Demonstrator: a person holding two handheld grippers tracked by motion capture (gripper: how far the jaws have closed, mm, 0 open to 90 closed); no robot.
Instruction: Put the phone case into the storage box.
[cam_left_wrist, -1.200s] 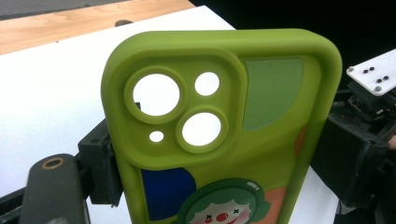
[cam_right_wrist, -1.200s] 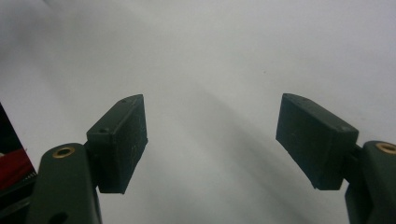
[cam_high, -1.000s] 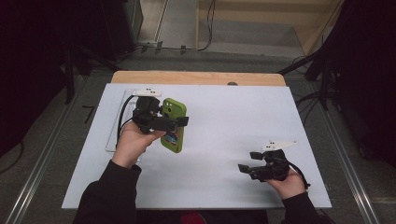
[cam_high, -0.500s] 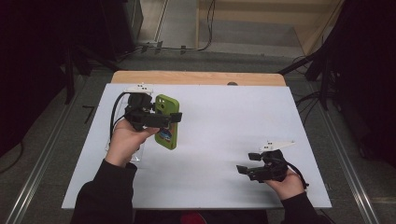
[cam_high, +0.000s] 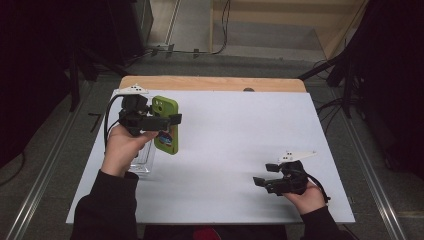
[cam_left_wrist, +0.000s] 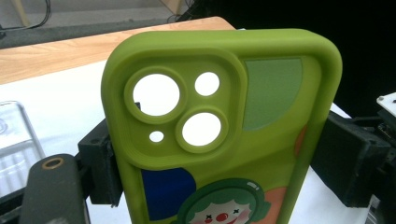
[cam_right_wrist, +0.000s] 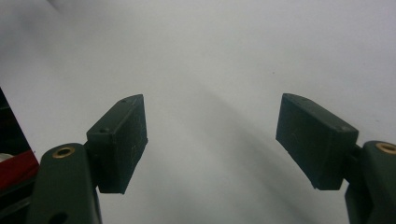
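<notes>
A green phone case (cam_high: 166, 125) with camera holes and a clown picture hangs above the left part of the white table (cam_high: 235, 145). My left gripper (cam_high: 159, 121) is shut on it across its width. In the left gripper view the case (cam_left_wrist: 219, 135) stands upright between the two black pads (cam_left_wrist: 100, 172), back side facing the camera. My right gripper (cam_high: 260, 181) rests low near the table's front right, held in a hand. Its jaws stand open over bare white table (cam_right_wrist: 210, 84), nothing between the pads (cam_right_wrist: 123, 140).
A clear phone case (cam_high: 142, 161) lies on the table under my left hand; it also shows at the left edge as a clear case (cam_left_wrist: 14, 140). A wooden strip (cam_high: 210, 83) runs along the table's far edge. Dark stands and cables surround the table.
My left hand has carried the green case to the left and a little up, away from the table's middle. The right hand has stayed in place.
</notes>
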